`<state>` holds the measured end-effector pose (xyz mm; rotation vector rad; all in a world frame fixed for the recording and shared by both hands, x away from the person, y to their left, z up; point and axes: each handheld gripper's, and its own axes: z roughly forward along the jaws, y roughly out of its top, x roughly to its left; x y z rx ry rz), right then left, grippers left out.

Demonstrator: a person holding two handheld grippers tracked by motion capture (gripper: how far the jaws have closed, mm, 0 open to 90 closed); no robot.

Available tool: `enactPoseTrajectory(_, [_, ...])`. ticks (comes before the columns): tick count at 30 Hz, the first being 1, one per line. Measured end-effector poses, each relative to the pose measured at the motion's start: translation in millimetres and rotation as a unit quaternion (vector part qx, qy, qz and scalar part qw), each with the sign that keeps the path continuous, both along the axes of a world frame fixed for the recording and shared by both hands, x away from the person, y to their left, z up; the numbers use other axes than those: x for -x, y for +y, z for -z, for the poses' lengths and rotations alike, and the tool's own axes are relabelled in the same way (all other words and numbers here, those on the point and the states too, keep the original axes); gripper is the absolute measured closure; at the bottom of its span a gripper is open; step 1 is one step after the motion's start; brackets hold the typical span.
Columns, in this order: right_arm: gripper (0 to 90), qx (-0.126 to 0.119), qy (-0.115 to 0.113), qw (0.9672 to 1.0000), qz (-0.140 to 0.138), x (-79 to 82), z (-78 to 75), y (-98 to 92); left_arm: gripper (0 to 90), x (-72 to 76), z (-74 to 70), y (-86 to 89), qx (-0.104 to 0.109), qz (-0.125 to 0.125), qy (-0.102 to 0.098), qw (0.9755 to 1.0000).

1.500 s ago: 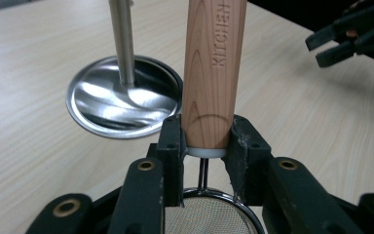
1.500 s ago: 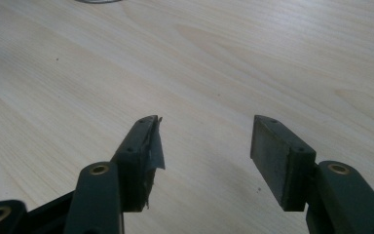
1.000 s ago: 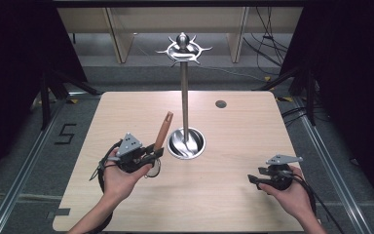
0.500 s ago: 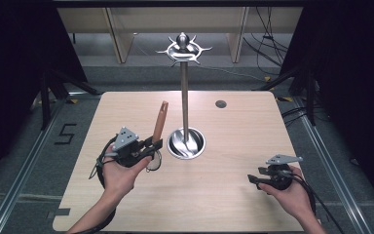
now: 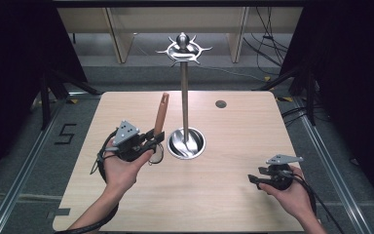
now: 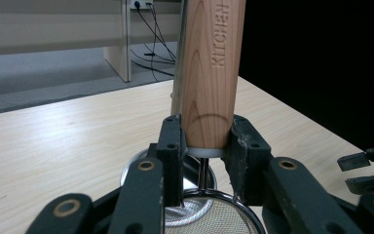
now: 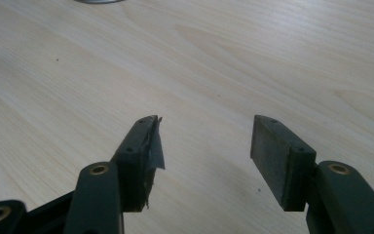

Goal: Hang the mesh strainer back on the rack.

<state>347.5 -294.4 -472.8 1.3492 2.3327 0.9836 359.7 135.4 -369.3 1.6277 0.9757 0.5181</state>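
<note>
Where stamped "KITCHEN", wooden-handled strainer [image 6: 212,73]

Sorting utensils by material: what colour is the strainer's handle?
Light reddish-brown wood, stamped KITCHEN; the handle shows best in the left gripper view.

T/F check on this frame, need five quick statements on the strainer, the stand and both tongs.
1. The left tongs grip the strainer's wooden handle. True.
2. The handle lies flat on the table. False: it points up, tilted slightly, held above the wood.
3. The right tongs hold a spoon. False: their jaws are open with only bare table between them.
4. The metal stand has a round base and hooks at its top. True.
5. The strainer already hangs on the stand. False: it is in the left tongs, beside the pole; its mesh bowl shows below the jaws.
</note>
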Motion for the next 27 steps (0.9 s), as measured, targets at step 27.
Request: enactPoseTrajectory(27, [44.7, -0.007, 0.013, 0.9999, 0.007, 0.6, -1.5, 1.6, 69.0, -0.6, -20.3, -3.8, 0.020, -0.001, -0.029, 0.9994])
